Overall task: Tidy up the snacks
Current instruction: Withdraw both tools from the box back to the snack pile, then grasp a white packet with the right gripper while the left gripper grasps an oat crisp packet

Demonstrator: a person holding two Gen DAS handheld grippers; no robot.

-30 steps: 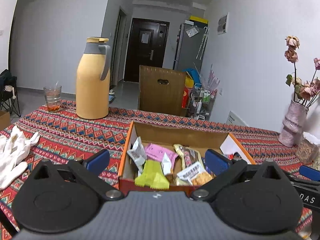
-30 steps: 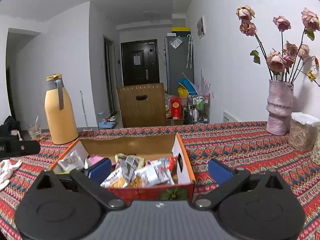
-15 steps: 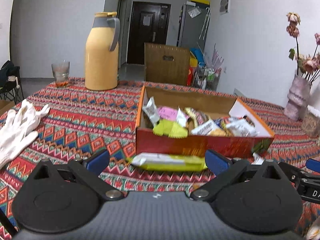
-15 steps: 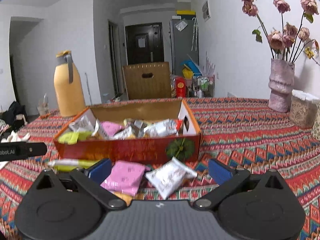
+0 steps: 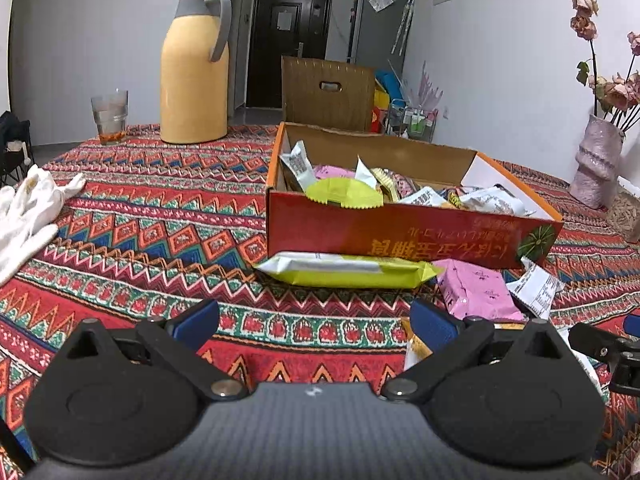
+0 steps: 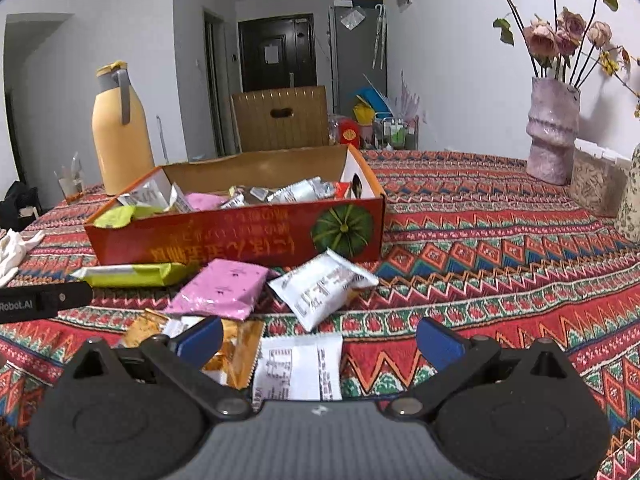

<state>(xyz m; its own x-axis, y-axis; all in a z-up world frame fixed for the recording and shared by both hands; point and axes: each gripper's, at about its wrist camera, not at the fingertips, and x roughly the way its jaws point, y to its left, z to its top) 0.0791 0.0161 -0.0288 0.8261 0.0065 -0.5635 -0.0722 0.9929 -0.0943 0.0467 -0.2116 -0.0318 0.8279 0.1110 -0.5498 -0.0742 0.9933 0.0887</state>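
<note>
Both grippers empty, jaws spread wide. Left gripper low over the cloth; right gripper likewise, with packets between and just under its fingers.

Task's things: an open red-and-orange cardboard box with a green pumpkin print, well ahead of both sets of jaws and already holding many packets. Loose snacks lie on the cloth between box and jaws: a long yellow-green foil packet against the box front, ahead of the left jaws; a flat pink packet and a white printed pouch ahead of the right jaws; an orange-gold crinkly wrapper beside the right gripper's left finger; a white wrapper with black print between the right jaws.

Risks, as judgement:
- Wrappers overlap, so closing may pinch two at once or nip only a seam, and the slick foil could slide out.
- Flat packets on soft cloth: a finger may snag the fabric and drag neighbours.
- The two grippers sit near each other; reaching for the same pile risks a knock.
- Box looks full; a dropped packet could slide off the heap.

Surface: red, blue and green zigzag-patterned tablecloth.

Room: tall yellow thermos jug with grey handle, drinking glass, white cloth gloves, pale pink ceramic vase of dried roses, dark door, brown chair back.
</note>
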